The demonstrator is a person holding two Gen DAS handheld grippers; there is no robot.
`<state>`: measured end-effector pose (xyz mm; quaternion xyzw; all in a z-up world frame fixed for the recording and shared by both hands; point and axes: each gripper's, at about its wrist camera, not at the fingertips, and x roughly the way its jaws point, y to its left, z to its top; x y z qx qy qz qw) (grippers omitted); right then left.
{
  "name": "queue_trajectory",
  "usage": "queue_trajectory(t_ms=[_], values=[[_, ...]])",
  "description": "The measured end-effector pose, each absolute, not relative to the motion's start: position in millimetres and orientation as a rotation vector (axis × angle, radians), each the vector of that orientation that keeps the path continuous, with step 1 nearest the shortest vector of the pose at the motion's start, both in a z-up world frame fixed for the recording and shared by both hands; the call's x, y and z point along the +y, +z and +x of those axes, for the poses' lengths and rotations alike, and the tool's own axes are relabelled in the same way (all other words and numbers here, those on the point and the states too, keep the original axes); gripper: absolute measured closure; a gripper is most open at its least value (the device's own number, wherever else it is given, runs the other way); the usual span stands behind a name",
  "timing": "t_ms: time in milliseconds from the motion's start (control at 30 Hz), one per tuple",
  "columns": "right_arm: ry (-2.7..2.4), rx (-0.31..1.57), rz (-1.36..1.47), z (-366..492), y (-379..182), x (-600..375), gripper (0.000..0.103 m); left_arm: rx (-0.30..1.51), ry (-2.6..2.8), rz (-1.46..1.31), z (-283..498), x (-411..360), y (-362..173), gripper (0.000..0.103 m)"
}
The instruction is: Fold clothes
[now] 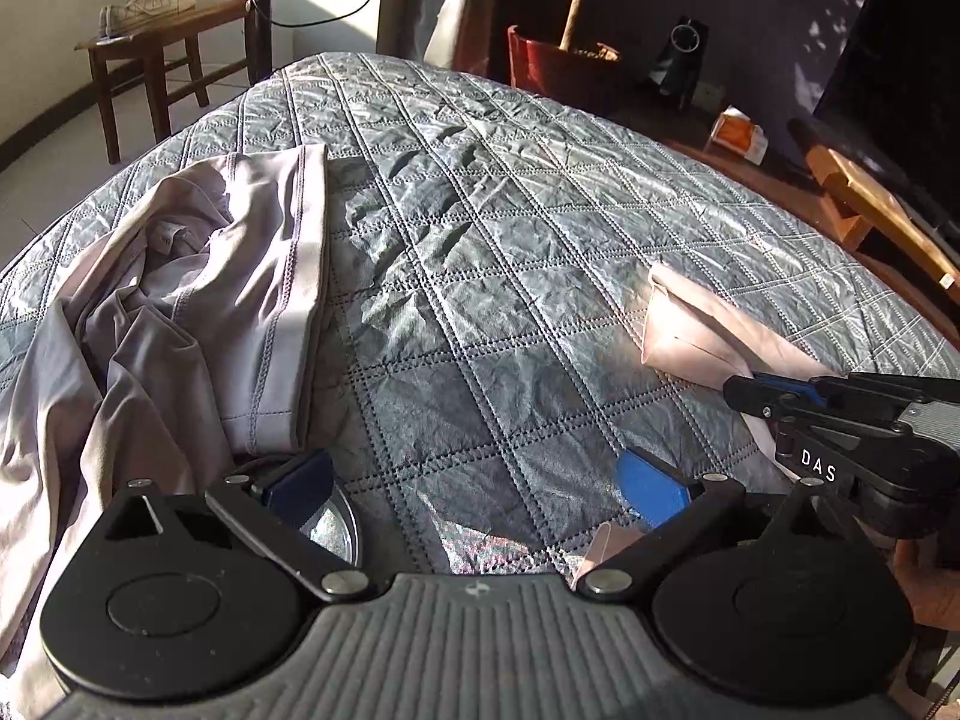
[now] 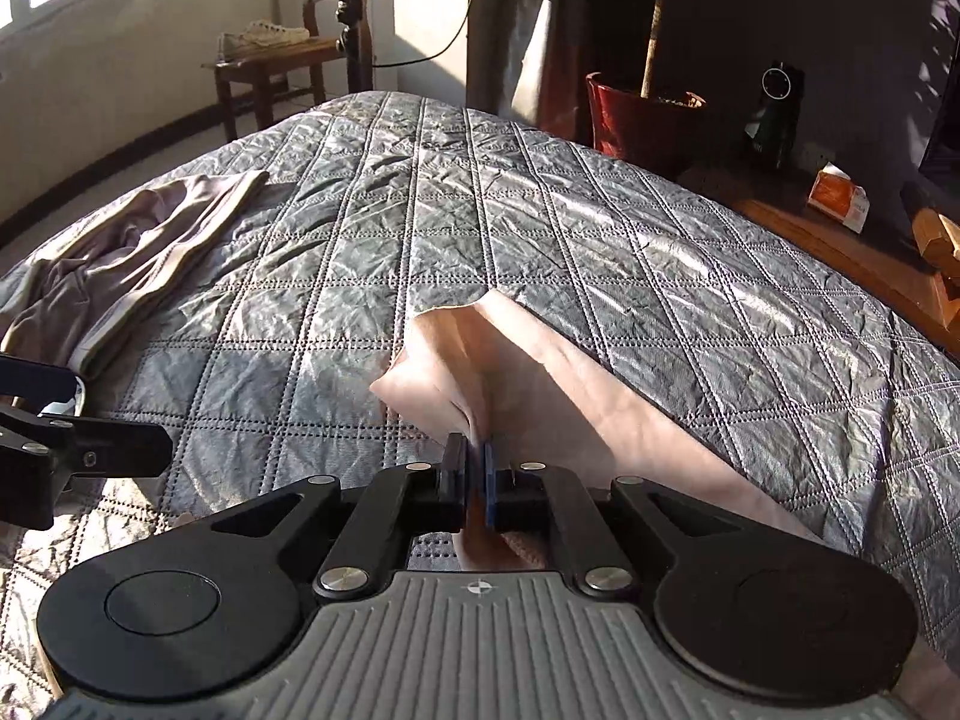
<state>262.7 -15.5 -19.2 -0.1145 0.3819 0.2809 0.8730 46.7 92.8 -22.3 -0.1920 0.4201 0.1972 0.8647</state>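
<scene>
While you've got the pink cloth [image 2: 540, 384] pinched in the right gripper [image 2: 477, 480], jaws clamped tight on a bunched edge, no neat fold shows on it yet: it lies loosely doubled, trailing back toward you along the right side of the quilt [image 2: 456, 222]. Left gripper [image 1: 474, 480] hangs w/ jaws wide apart, nothing btwn them, just beside the grey garment [image 1: 198, 300], which sits crumpled on the quilt's left side, waistband straight but the rest in a heap. So I'd judge the task barely begun: both pieces need flattening & folding. Room-wise, the quilt's middle is bare, good for spreading. Watch the right edge, where the wooden floor [image 2: 840, 240] begins, & the red pot [image 2: 636, 126] past the far edge.
</scene>
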Motion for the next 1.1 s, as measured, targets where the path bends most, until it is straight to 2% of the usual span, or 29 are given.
queue_trajectory(t_ms=[67, 100, 233, 267, 300, 333, 367, 400, 533, 600, 633, 667, 767, 833, 867, 967, 1100], values=[[0.634, 0.816, -0.195, 257.8, -14.9, -18.9, 0.095, 0.882, 0.41, -0.449, 46.2, 98.0, -24.2, 0.002], [0.672, 0.832, -0.177, 255.0, -13.9, -19.5, 0.09, 0.88, 0.413, -0.469, 45.7, 100.1, -24.7, 0.002], [0.76, 0.872, -0.138, 240.6, -6.0, -31.5, 0.08, 0.87, 0.42, -0.472, 46.2, 99.4, -24.0, 0.002], [0.743, 0.866, -0.085, 241.9, -0.8, -46.1, 0.064, 0.872, 0.417, -0.47, 47.1, 98.5, -24.1, 0.002], [0.724, 0.859, -0.032, 243.4, 4.4, -60.9, 0.035, 0.872, 0.411, -0.465, 48.0, 97.0, -23.8, 0.002], [0.691, 0.835, -0.003, 246.6, 9.1, -75.4, 0.021, 0.871, 0.405, -0.459, 49.1, 95.0, -23.1, 0.002], [0.657, 0.809, 0.024, 249.8, 13.7, -89.9, 0.016, 0.87, 0.398, -0.452, 50.1, 93.0, -22.4, 0.002], [0.622, 0.787, 0.008, 254.2, 19.0, -102.1, 0.017, 0.867, 0.391, -0.445, 51.4, 91.1, -21.5, 0.002], [0.534, 0.904, -0.255, 297.2, 12.8, -101.1, 0.019, 0.858, 0.385, -0.419, 53.6, 86.7, -20.2, 0.002], [0.57, 0.998, -0.351, 312.8, -5.2, -91.7, 0.027, 0.866, 0.389, -0.424, 53.2, 88.8, -22.6, 0.002], [0.556, 1.017, -0.409, 316.4, -14.1, -89.1, 0.027, 0.868, 0.39, -0.43, 53.2, 90.1, -23.3, 0.002], [0.548, 1.01, -0.393, 319.6, -18.0, -91.6, 0.02, 0.868, 0.393, -0.435, 53.2, 91.5, -23.9, 0.002], [0.529, 1.024, -0.233, 329.9, -23.7, -106.9, 0.021, 0.866, 0.389, -0.441, 52.6, 92.5, -23.7, 0.002], [0.537, 0.996, -0.253, 325.5, -21.2, -106.2, 0.052, 0.862, 0.386, -0.436, 52.7, 91.8, -22.9, 0.002], [0.566, 1.023, -0.205, 327.8, -18.6, -108.4, 0.1, 0.862, 0.386, -0.436, 52.5, 91.8, -22.9, 0.002], [0.568, 1.026, -0.214, 326.7, -16.5, -108.2, 0.103, 0.863, 0.391, -0.447, 51.4, 94.0, -23.3, 0.002], [0.511, 0.94, -0.197, 324.0, -4.9, -113.2, 0.103, 0.865, 0.4, -0.462, 50.8, 97.6, -24.6, 0.002]])
